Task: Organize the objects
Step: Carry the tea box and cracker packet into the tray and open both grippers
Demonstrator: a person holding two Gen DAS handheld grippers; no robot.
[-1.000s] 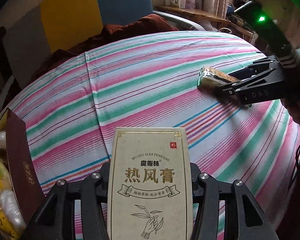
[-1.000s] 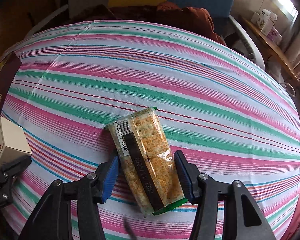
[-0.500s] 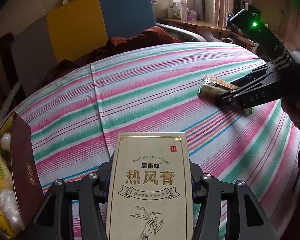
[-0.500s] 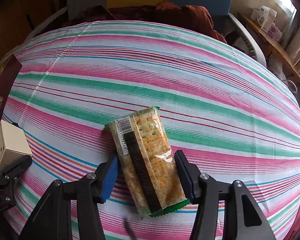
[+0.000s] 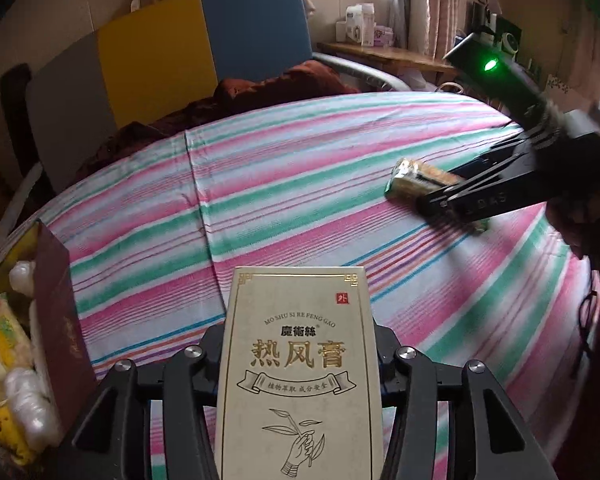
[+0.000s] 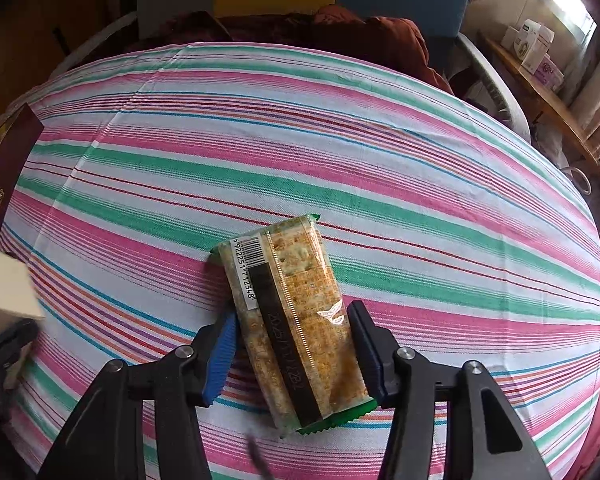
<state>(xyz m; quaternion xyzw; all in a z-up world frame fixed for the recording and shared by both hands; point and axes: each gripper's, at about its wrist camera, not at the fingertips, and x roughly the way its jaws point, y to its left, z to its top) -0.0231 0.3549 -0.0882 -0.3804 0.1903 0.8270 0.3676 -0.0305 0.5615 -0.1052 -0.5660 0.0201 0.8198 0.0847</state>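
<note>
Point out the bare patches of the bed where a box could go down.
Free: the wide striped sheet between the cracker pack and the brown blanket. Also between the pack and the maroon box. That box, full of packets, is crowded.

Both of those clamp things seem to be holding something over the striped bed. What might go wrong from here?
1. The cracker packet in the right hand-held gripper is held near one end only, so it may tilt or slip, or the crackers may crush.
2. The cream box in the left hand-held gripper, whose jaws just closed further, could dent.
</note>
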